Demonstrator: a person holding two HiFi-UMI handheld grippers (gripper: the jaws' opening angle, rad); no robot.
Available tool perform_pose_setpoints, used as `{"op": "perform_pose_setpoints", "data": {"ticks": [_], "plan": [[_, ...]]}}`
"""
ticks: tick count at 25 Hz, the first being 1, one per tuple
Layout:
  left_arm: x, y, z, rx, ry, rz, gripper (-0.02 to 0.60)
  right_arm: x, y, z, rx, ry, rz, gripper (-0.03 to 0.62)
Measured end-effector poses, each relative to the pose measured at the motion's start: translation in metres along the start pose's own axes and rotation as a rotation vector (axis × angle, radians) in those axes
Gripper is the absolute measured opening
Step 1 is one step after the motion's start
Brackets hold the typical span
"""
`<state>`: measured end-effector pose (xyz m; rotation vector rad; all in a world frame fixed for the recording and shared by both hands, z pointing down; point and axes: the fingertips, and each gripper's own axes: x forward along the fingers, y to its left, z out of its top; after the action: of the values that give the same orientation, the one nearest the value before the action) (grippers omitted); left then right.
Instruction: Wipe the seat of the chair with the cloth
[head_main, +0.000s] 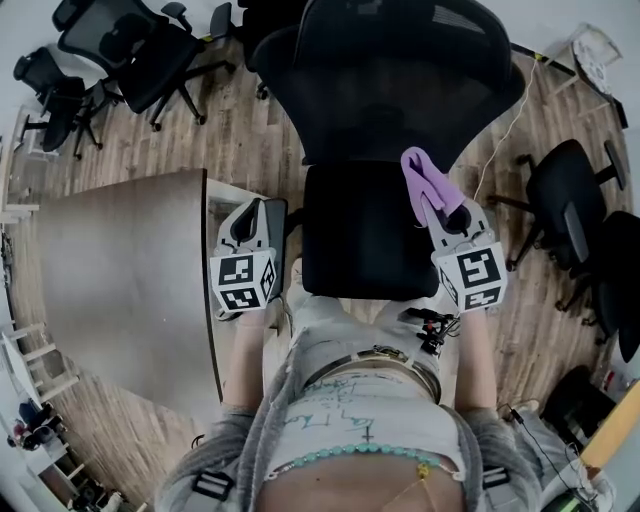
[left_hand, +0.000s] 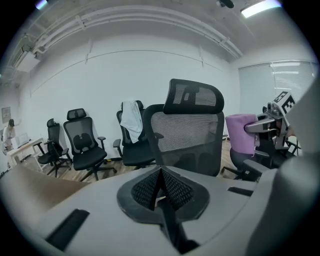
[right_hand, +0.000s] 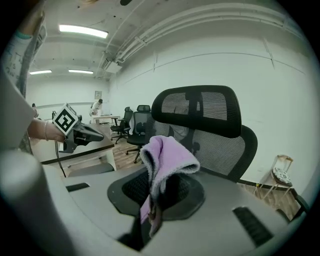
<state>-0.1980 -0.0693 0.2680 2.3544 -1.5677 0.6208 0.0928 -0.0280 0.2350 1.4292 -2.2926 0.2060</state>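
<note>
A black mesh-backed office chair (head_main: 390, 90) stands right in front of me, its dark seat (head_main: 362, 228) bare. My right gripper (head_main: 440, 205) hovers over the seat's right edge, shut on a purple cloth (head_main: 428, 180) that sticks up from the jaws; in the right gripper view the cloth (right_hand: 165, 160) droops over the closed jaws, with the chair back (right_hand: 210, 130) behind. My left gripper (head_main: 247, 228) hangs to the left of the seat, shut, nothing in it. In the left gripper view the chair back (left_hand: 187, 135) and the cloth (left_hand: 241, 139) appear beyond the closed jaws.
A wooden desk (head_main: 120, 280) lies at my left, close to the left gripper. Several other black chairs (head_main: 150, 55) stand behind and at the right (head_main: 575, 215). A white cable (head_main: 505, 135) runs across the wooden floor at the right of the chair.
</note>
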Motion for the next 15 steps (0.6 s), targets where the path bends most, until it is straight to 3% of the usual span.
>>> {"op": "perform_pose_setpoints", "data": {"ticks": [7,15], "plan": [[0.007,-0.009,-0.009,-0.009,-0.021,0.01,0.003,0.002,0.004,-0.004,-0.021,0.008,0.021,0.048],[0.032,0.005,-0.041,0.037,0.037,0.016,0.003,0.014,0.008,-0.014,-0.035,0.05,0.043,0.048]]}}
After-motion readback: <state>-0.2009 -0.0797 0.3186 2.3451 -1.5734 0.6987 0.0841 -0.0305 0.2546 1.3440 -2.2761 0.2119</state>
